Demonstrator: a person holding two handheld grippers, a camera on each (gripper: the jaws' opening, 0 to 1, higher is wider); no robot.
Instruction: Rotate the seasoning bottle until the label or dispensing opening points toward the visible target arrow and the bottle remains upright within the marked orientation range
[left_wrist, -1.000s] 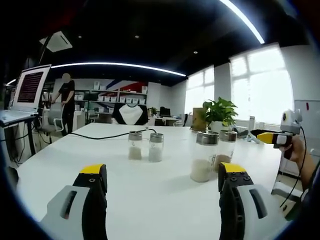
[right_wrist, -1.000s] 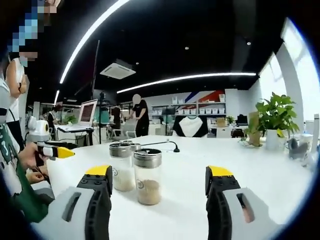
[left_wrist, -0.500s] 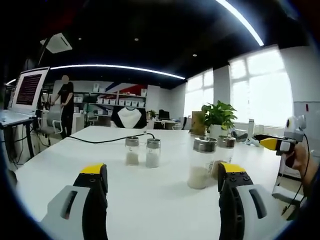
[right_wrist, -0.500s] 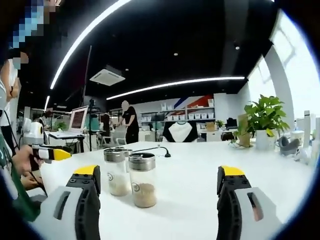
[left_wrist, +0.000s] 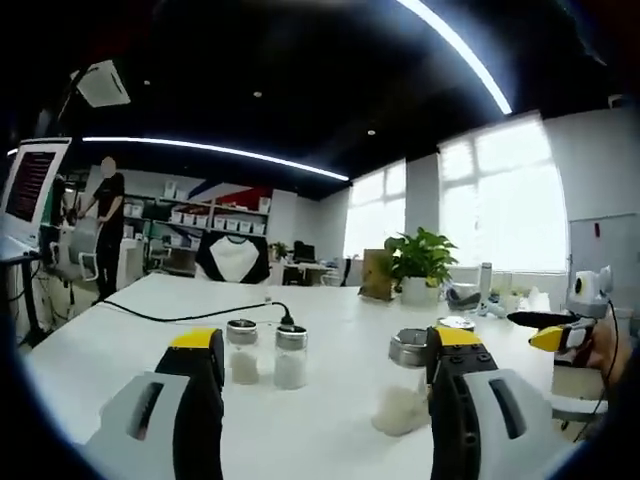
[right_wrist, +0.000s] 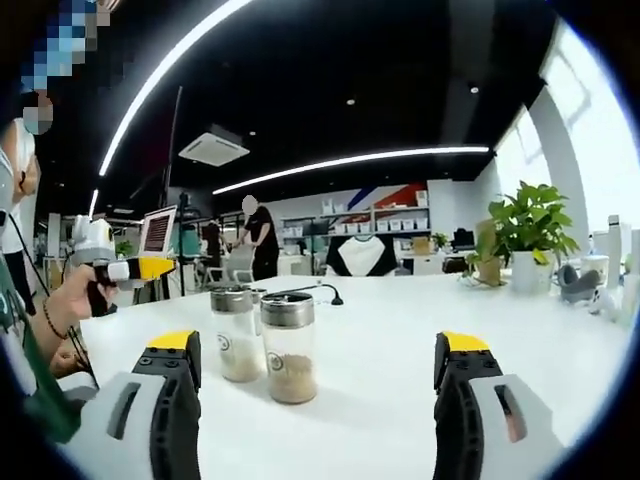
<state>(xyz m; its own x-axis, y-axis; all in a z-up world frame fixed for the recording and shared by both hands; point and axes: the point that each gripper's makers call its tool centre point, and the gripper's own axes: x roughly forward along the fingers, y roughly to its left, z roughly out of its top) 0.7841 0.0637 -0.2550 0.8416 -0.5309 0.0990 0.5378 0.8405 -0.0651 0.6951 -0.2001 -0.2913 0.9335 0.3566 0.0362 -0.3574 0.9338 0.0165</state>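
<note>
Both claws (left_wrist: 320, 345) (right_wrist: 318, 345) level over table (right_wrist: 380, 330), jaws apart; bottles (right_wrist: 288, 345) upright.

No readable text. Laptop screen (left_wrist: 30, 185) shows lines of text, too small to read. Round label on bottle (right_wrist: 289, 348) and on bottle behind (right_wrist: 236, 335), in right gripper view, print too small to read. Boxes on far shelves (right_wrist: 405, 227) carry marks, blurred.

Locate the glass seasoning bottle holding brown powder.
In the right gripper view, the glass seasoning bottle with brown powder stands upright on the white table, left of centre, just beside the white-powder bottle.
</note>
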